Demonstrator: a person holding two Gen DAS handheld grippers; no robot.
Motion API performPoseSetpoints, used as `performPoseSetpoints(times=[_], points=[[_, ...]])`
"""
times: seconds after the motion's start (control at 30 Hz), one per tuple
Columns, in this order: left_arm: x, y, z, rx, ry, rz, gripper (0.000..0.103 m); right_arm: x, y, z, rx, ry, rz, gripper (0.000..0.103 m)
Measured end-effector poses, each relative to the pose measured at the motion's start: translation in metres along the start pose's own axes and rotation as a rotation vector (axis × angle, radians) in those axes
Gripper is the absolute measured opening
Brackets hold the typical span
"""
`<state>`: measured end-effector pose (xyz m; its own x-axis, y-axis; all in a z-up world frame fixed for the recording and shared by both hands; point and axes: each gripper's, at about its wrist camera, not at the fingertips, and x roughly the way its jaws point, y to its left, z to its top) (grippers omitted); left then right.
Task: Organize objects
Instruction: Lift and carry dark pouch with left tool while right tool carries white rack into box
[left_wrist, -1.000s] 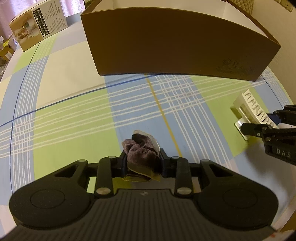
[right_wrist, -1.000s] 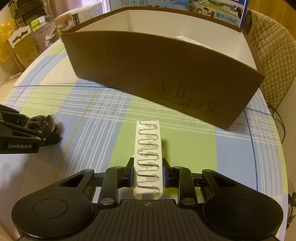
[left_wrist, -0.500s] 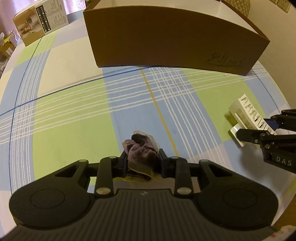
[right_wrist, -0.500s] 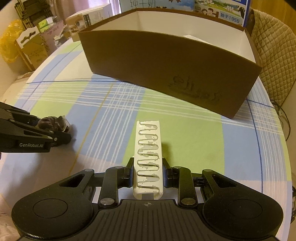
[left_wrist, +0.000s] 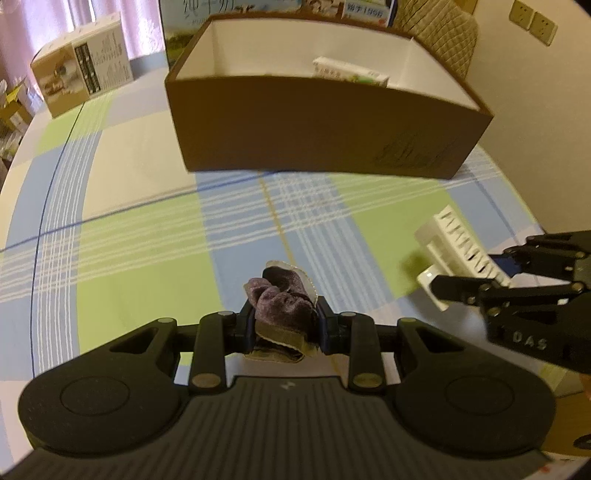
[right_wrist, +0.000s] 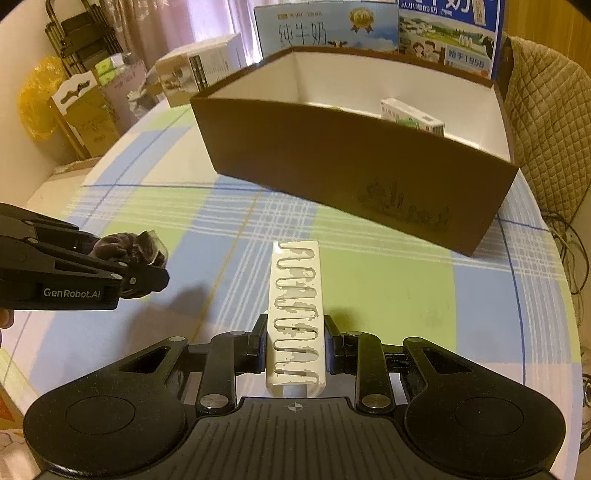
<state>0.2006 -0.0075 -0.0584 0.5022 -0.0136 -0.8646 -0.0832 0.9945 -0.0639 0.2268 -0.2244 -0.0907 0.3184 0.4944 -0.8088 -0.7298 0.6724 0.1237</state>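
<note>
My left gripper is shut on a crumpled purple fuzzy cloth and holds it above the checked tablecloth. The right wrist view shows that same cloth at the left gripper's tip. My right gripper is shut on a white plastic piece with a serpentine slot, also lifted off the table. In the left wrist view this white piece sticks out of the right gripper at the right. Ahead stands a brown cardboard box with a white inside.
A small white carton lies inside the box. A printed product box stands at the far left of the table. Milk cartons stand behind the brown box. A quilted chair back is to the right.
Both grippers have risen with their loads; the brown box now shows its white inside and the small carton in it. The grips have not changed.
</note>
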Motion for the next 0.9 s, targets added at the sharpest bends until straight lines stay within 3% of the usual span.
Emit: performPoseSetpoints(times=[0.43, 0.9], points=[[-0.027, -0.011, 0.023, 0.019, -0.069, -0.028, 0.027, -0.023, -0.005, 0.021, 0.019, -0.069, 0.026, 0.025], [-0.031, -0.011, 0.062, 0.034, -0.121, -0.031, 0.027, -0.028, -0.020, 0.054, 0.023, -0.119, 0.040, 0.025]])
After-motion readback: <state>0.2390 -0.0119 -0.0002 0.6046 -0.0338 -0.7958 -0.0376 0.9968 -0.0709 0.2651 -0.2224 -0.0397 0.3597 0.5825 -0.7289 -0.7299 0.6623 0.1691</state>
